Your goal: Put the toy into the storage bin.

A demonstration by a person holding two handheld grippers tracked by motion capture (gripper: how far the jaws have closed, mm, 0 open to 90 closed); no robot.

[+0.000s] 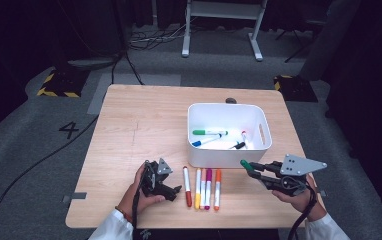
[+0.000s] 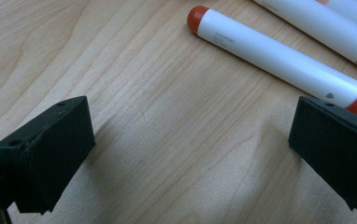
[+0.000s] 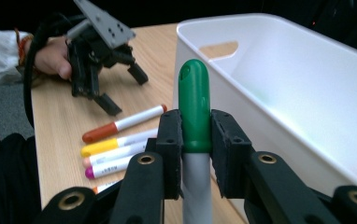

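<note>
The green marker (image 3: 194,107) sits clamped between the jaws of the right gripper (image 1: 257,172), cap end pointing up and left toward the white bin (image 1: 228,159), just clear of the bin's near wall and lifted off the surface (image 1: 139,120). The work in hand looks like moving markers from the surface into the bin, and this one seems to be mid-carry: the next move likely calls for lifting the marker over the near rim, bringing it above the open inside, and then letting the jaws part. The rim is the one thing in the way, since the marker's tip is about level with the wall in the right gripper view. Inside the bin lie a green marker (image 1: 209,132), a blue one (image 1: 206,141), a red-tipped one (image 1: 244,137) and a black one (image 1: 237,145). Just near of the bin, a row of markers lies on the surface: red (image 1: 187,186), yellow (image 1: 197,188), a pale one (image 1: 203,188), magenta (image 1: 208,188) and orange (image 1: 217,189), side by side and close together. The left gripper (image 1: 170,192) rests low at the near left, jaws spread wide and holding nothing, with the red marker just beside its right jaw in the left gripper view.
</note>
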